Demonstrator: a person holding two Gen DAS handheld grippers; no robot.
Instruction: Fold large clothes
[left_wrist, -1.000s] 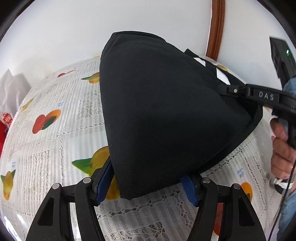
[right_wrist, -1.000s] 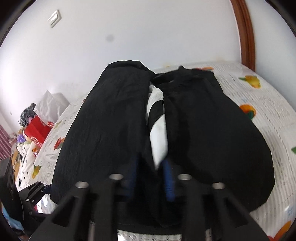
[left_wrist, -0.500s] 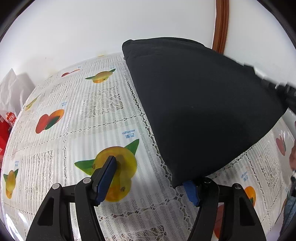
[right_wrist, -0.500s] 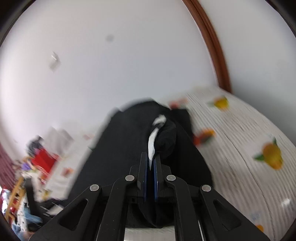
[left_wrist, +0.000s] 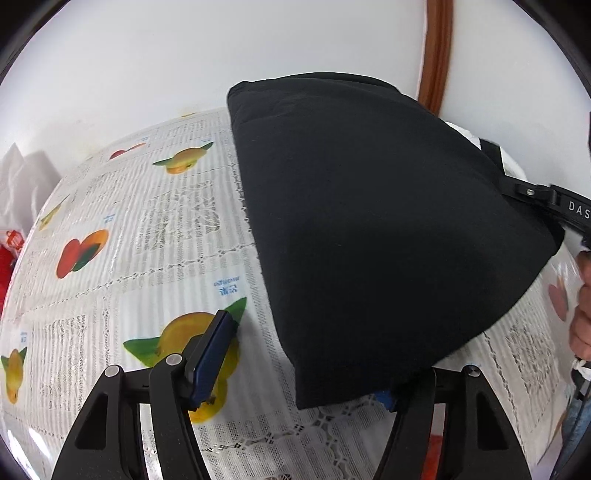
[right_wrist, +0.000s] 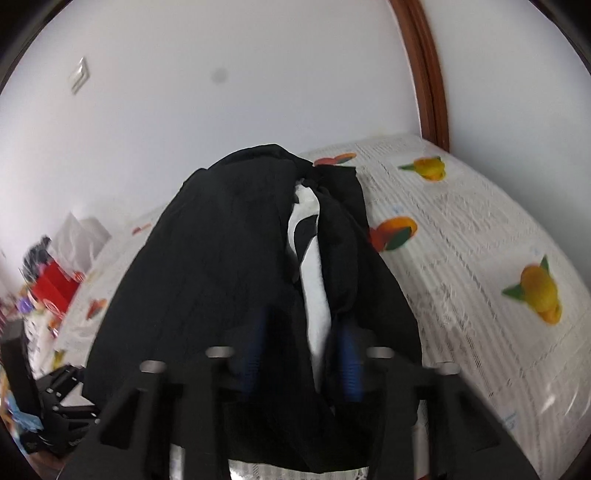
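A folded black garment (left_wrist: 369, 221) with white patches lies on the fruit-print tablecloth (left_wrist: 155, 236). My left gripper (left_wrist: 299, 376) is open at the garment's near corner; the cloth's corner lies over its right finger, and its left finger (left_wrist: 210, 354) rests on bare cloth of the table. In the right wrist view the garment (right_wrist: 229, 266) shows a white stripe (right_wrist: 314, 295) in its middle fold. My right gripper (right_wrist: 301, 354) is open, its blurred blue pads either side of that fold. The right gripper's body also shows in the left wrist view (left_wrist: 554, 206).
A red bag (right_wrist: 55, 284) and clutter sit at the table's far left end. A brown door frame (right_wrist: 424, 74) stands against the white wall. The tablecloth (right_wrist: 480, 258) lies to the right of the garment.
My right gripper was shut on the garment's white-striped fold and lifted it; now it has opened and the garment lies down. My left gripper stayed open as the garment shifted right.
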